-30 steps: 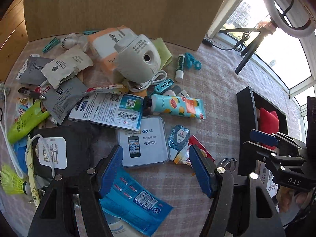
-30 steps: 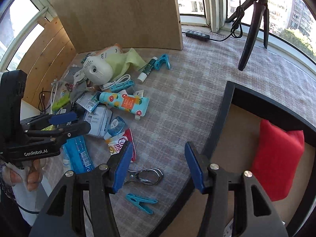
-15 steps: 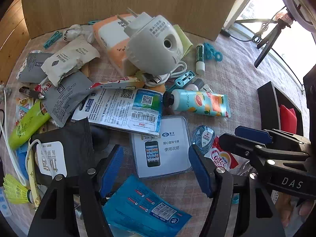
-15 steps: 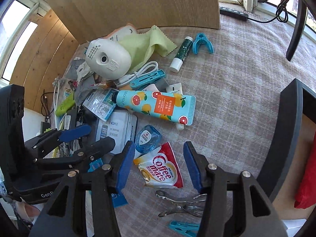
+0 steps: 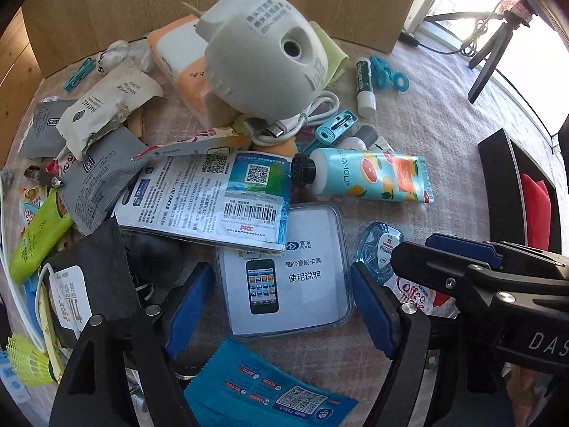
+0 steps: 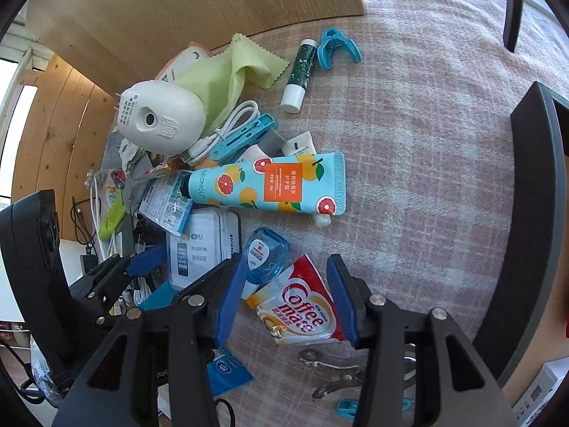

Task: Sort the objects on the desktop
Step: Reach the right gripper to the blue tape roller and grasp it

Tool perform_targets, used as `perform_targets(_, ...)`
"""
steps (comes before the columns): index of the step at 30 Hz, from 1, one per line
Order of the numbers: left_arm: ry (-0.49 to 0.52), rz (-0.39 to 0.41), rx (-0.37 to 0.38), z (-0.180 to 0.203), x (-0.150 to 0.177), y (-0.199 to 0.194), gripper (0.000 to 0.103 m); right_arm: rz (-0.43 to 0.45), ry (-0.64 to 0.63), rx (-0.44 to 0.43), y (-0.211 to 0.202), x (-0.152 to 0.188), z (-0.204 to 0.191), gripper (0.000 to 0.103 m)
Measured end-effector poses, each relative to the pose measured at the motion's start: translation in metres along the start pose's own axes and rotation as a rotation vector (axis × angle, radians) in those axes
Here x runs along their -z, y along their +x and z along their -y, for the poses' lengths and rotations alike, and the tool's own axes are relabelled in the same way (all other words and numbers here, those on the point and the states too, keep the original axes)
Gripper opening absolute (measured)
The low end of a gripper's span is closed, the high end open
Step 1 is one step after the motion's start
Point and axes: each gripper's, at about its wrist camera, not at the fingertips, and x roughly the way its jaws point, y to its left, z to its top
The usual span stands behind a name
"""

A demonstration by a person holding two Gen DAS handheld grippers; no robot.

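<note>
Right wrist view shows the right claw [image 6: 284, 297] closing around the Coffee-mate sachet [image 6: 298, 311] lying flat on the surface [image 6: 409, 142], not yet pinching, so it should press low; left claw [image 5: 281, 306] is opening wide over the clear card case [image 5: 284, 270].

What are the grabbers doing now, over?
Left hand-held gripper opening around clear card case, not gripping. Right hand-held gripper closing around Coffee-mate sachet, pads not touching. Barcode packet overlaps the case's top edge.

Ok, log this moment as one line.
left gripper: opening over clear plastic card-reader case | right gripper: closing around red-white Coffee-mate sachet | nothing gripped
</note>
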Motion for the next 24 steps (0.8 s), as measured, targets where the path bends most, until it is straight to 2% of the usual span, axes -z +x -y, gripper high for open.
perform_targets(2,-0.016,0.002,0.012,-0.010,0.002,-0.002,0.069,-0.003,-0.005,0.009,0.003,0.000,-0.007,0.047)
perform_targets(9,-0.026,0.024,0.026,-0.031,0.008,-0.006,0.069,-0.022,-0.042,0.055,0.016,0.000,-0.031,0.047)
perform_targets(15,-0.012,0.038,0.030,-0.030,0.015,-0.010,0.069,-0.004,-0.127,0.152,0.026,-0.003,-0.052,0.044)
perform_targets(19,0.027,0.018,0.000,-0.024,0.016,-0.004,0.070,-0.001,-0.222,0.220,0.028,-0.005,-0.061,0.035)
perform_targets(24,0.058,0.032,-0.025,-0.018,0.016,-0.002,0.069,-0.002,-0.280,0.277,0.029,-0.002,-0.067,0.034)
